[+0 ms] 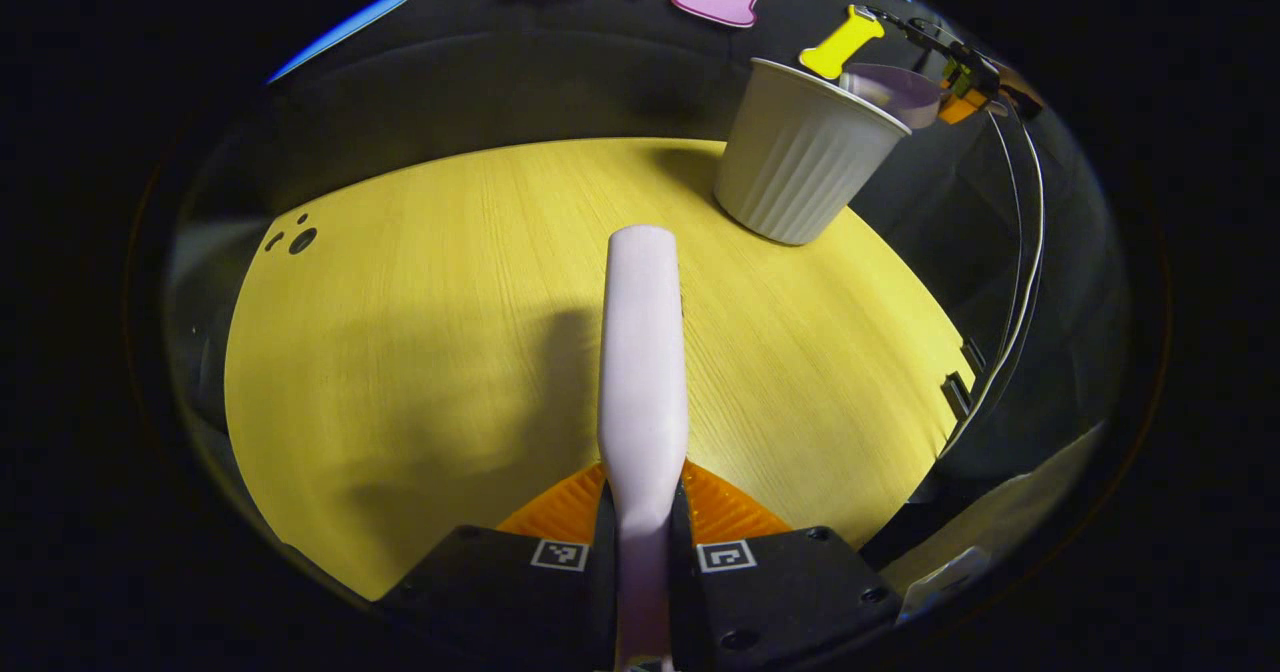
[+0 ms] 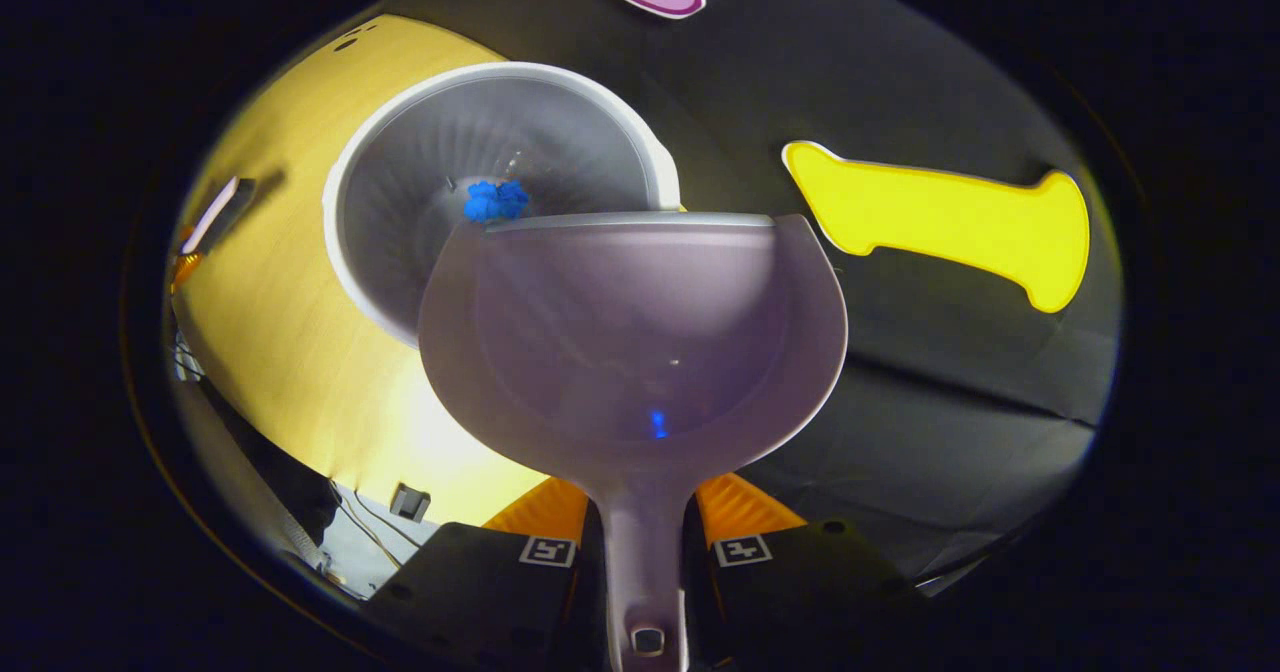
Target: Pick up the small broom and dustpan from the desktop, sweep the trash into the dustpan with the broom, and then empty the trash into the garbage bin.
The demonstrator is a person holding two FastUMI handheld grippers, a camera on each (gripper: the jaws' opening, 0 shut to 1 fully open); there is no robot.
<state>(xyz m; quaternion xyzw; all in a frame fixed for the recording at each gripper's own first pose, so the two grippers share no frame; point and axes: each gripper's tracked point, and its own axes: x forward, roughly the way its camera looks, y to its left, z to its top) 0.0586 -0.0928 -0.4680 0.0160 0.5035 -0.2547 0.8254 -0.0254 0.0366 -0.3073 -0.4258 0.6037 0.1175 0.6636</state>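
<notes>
my right hand-held gripper (image 2: 645, 542) is clamped on the dustpan (image 2: 640, 332) handle, the pan tipped over the bin (image 2: 400, 242) rim with blue trash (image 2: 496, 200) already inside. a blue speck (image 2: 657, 422) looks stuck in the pan and could drop onto the tabletop (image 1: 420, 352) if i pull back early. my left hand-held gripper (image 1: 645, 542) pinches the broom (image 1: 642, 352) handle over the tabletop; a careless swing could knock the bin.

My two handheld grippers, as their own cameras show them

At the bottom of the left gripper view I see my left gripper (image 1: 645, 512): two black blocks, each carrying a small square black-and-white marker, with dark screws on the right block. The right gripper (image 2: 645, 522) looks alike at the bottom of the right gripper view. In the upper right of the left gripper view, that other gripper appears far off, trailing thin white cables (image 1: 1025, 282).
</notes>
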